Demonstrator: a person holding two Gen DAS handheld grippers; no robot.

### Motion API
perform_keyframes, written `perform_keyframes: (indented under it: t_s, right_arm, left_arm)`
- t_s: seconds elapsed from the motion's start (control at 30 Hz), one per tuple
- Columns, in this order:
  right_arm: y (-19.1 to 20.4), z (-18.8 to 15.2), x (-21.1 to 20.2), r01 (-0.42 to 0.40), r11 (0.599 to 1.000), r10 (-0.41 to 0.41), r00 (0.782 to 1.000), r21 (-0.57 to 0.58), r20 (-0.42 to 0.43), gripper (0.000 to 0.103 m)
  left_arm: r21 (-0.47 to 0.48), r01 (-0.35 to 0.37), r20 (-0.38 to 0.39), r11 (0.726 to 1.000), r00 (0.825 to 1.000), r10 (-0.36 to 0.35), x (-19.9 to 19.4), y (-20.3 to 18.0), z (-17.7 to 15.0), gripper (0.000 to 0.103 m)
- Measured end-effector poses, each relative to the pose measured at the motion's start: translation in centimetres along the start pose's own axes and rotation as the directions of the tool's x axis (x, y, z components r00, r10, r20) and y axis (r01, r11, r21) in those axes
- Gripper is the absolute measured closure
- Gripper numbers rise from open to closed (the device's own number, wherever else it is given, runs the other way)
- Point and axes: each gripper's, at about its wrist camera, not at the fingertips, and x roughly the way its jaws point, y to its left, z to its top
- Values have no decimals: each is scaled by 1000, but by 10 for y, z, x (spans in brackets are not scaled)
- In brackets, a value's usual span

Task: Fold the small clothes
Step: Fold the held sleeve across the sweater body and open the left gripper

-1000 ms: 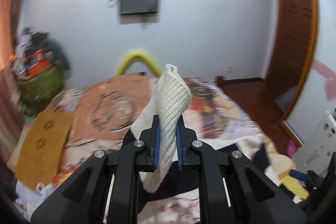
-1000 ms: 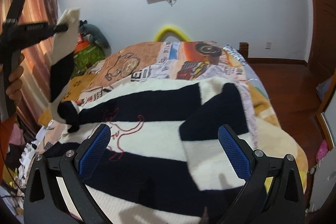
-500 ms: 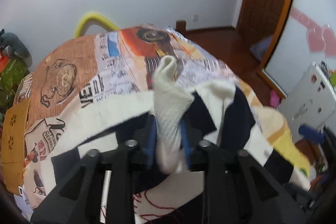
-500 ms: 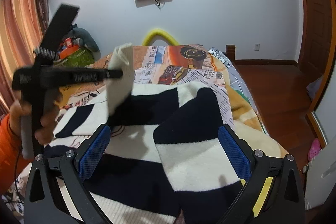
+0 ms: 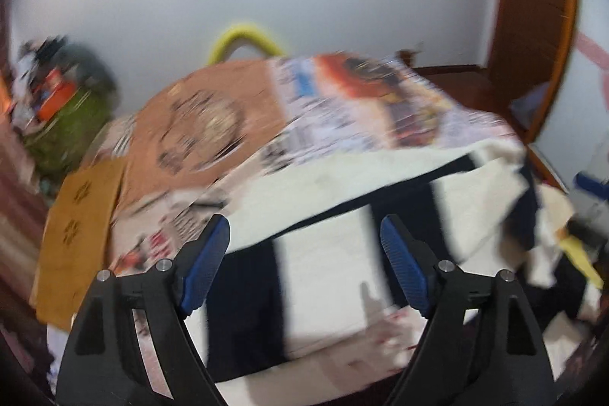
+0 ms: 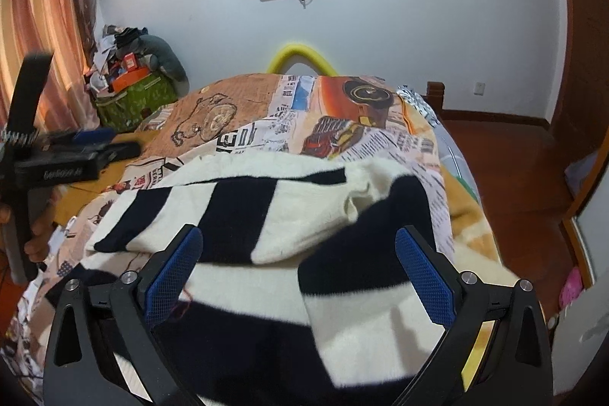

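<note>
A cream and navy striped knit sweater (image 6: pixel 304 208) lies on the bed, with its left sleeve folded across the body. It also shows in the left wrist view (image 5: pixel 342 215), which is blurred. My left gripper (image 5: pixel 304 261) is open and empty above the sweater's near left part. From the right wrist view it shows at the far left (image 6: pixel 95 147), held in a hand. My right gripper (image 6: pixel 300 273) is open and empty, low over the sweater's near right part.
The bed has a patterned bedspread (image 6: pixel 236 117) and a yellow curved headboard rail (image 6: pixel 300 56). A green bin of clutter (image 6: pixel 133 97) stands at the left by curtains. A wooden floor (image 6: pixel 506 155) and door lie to the right.
My left gripper carried the cream sleeve rightwards over the sweater, let it go and opened. It then drew back to the left. The right gripper stayed open.
</note>
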Motion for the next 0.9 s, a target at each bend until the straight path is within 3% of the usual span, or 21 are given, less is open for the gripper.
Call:
perform_keyframes:
  t_s: [0.13, 0.23, 0.33, 0.4, 0.5, 0.63, 0.7, 0.77, 0.9]
  right_arm:
    - [-2, 11, 23, -46, 998, 48, 997, 37, -59, 13]
    - [-1, 4, 42, -130, 985, 144, 982, 110, -126, 15]
    - [5, -13, 60, -157, 978, 182, 963, 138, -200, 15]
    - [4, -23, 70, -113, 987, 138, 962, 119, -237, 17]
    - [-6, -28, 77, -8, 998, 25, 965, 67, -261, 19]
    - [-34, -29, 72, 66, 995, -42, 960, 77, -275, 24]
    - [-48, -31, 66, 96, 992, -69, 956, 80, -284, 36]
    - [-59, -34, 60, 133, 989, -109, 952, 66, -286, 37]
    - [-72, -37, 49, 196, 980, -178, 938, 32, -299, 36]
  left_arm:
    - [-67, -95, -102, 993, 991, 88, 31, 48, -29, 22]
    - [-128, -118, -202, 985, 975, 91, 57, 78, -58, 22]
    - [-161, -136, -276, 977, 957, 88, 77, 95, -83, 22]
    - [-205, -126, -323, 971, 945, 55, 91, 106, -100, 22]
    - [-270, -106, -314, 957, 949, 17, 90, 117, -111, 19]
    - [-276, -150, -318, 949, 946, 57, 92, 126, -114, 18]
    - [-284, -180, -321, 942, 943, 84, 93, 132, -117, 18]
    - [-289, -199, -324, 936, 941, 100, 96, 136, -116, 18]
    - [-189, -311, -323, 931, 916, 240, 97, 138, -116, 15]
